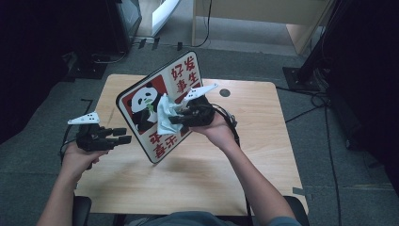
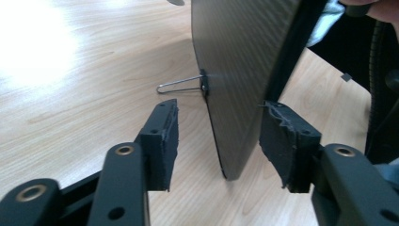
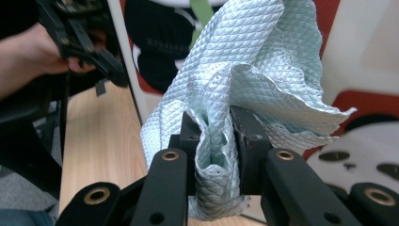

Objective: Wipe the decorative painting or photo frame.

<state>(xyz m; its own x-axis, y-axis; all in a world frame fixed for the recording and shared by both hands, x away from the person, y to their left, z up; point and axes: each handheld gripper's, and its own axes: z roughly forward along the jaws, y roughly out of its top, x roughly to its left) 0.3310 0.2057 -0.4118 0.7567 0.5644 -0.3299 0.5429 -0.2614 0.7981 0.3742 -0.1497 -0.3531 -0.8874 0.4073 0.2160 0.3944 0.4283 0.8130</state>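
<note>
The rectangular sign board (image 1: 160, 101) with rounded corners, a dark rim and a printed panda with red Chinese characters on a pale face stands tilted on the light wood-grain counter (image 1: 254, 141), near its middle. Its back (image 2: 240, 61), seen in the left gripper view, is flat, dark grey and finely textured, with a thin bent wire stand (image 2: 181, 84) fixed to it and resting toward the counter.

The right hand-held gripper (image 1: 181, 115) is clamped on a crumpled pale blue-green cloth (image 3: 244, 80) with a quilted diamond-embossed texture. In the right gripper view the cloth is pinched in a fold between the two black jaws and fans out above them, lying against the printed face of the sign. In the high view the cloth (image 1: 165, 113) sits over the panda print.

The left hand-held gripper (image 2: 219, 141) stands wide apart, its worn black foam-like pads (image 2: 277, 141) on either side of the sign's lower edge without touching it. In the high view it sits just left of the sign, at the counter's left edge.
</note>
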